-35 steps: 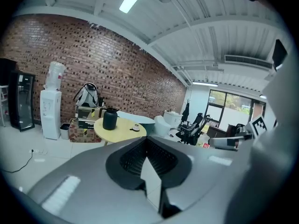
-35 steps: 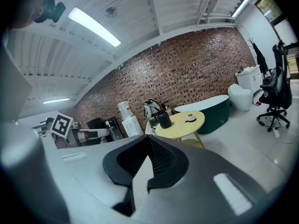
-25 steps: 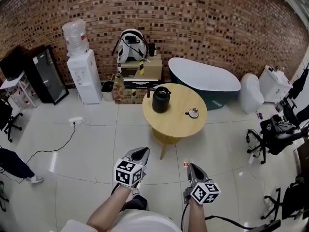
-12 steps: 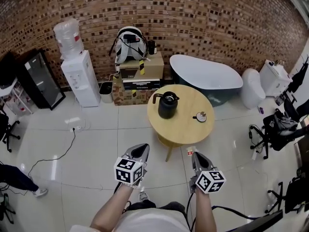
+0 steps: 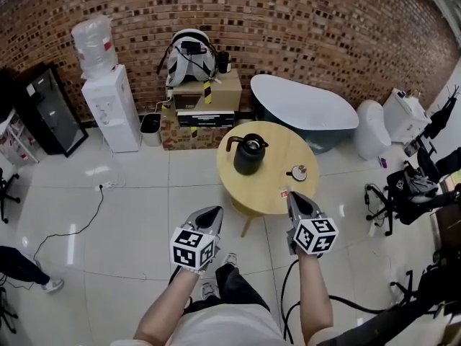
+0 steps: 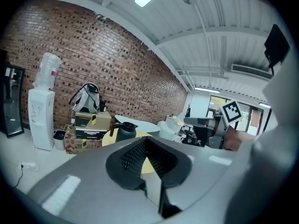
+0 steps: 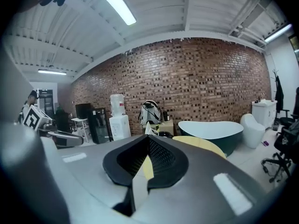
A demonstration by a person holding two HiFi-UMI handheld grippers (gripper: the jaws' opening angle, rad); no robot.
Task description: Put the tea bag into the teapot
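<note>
A black teapot (image 5: 250, 155) stands on the round wooden table (image 5: 274, 193), left of its middle. My right gripper (image 5: 290, 194) is shut, and a small red and white tea bag (image 5: 284, 191) sticks out at its tips, right at the table's near edge. In the right gripper view the tea bag (image 7: 148, 129) shows as a white scrap above the closed jaws, with the table (image 7: 201, 143) beyond. My left gripper (image 5: 215, 210) is shut and empty, over the floor just left of the table. From the left gripper view the teapot (image 6: 125, 130) lies straight ahead.
A small cup on a saucer (image 5: 296, 172) sits on the table's right side. Behind the table are a dark bathtub (image 5: 302, 110), stacked boxes with a backpack (image 5: 200, 96) and a water dispenser (image 5: 106, 99). Office chairs (image 5: 410, 193) stand at the right, and a cable (image 5: 86, 215) lies on the floor.
The person has walked toward the table. Both grippers are nearer to it, and the right gripper's tips with the tea bag now reach the table's near edge.
</note>
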